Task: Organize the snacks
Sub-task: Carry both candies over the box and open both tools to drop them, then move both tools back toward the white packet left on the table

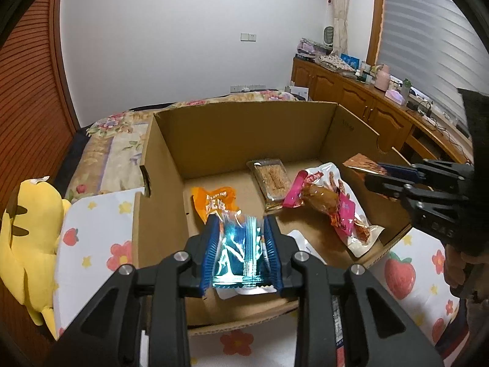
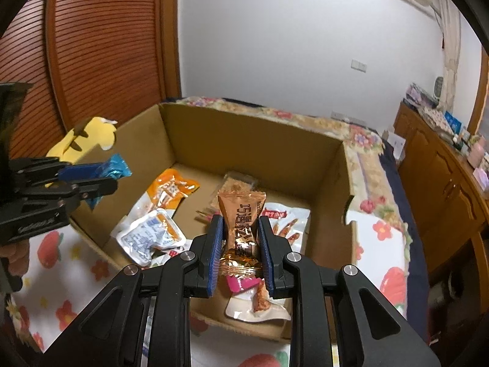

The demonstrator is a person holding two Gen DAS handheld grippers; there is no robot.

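Observation:
An open cardboard box (image 1: 232,134) sits on a flowered cloth and shows in the right wrist view too (image 2: 244,140). My left gripper (image 1: 241,223) is shut on a shiny blue snack packet (image 1: 240,250), held over the box's near edge; it also shows in the right wrist view (image 2: 114,165). My right gripper (image 2: 240,223) is shut on a copper-brown snack packet (image 2: 241,223), held above the box; it also shows in the left wrist view (image 1: 362,165). In the box lie an orange packet (image 1: 214,203), a clear cracker pack (image 1: 272,180), and pink and white packets (image 1: 342,211).
A yellow plush toy (image 1: 27,232) lies left of the box. A flowered bedspread (image 1: 113,150) lies behind it. A wooden sideboard (image 1: 366,104) with clutter runs along the right wall. A wooden slatted door (image 2: 101,46) is at left.

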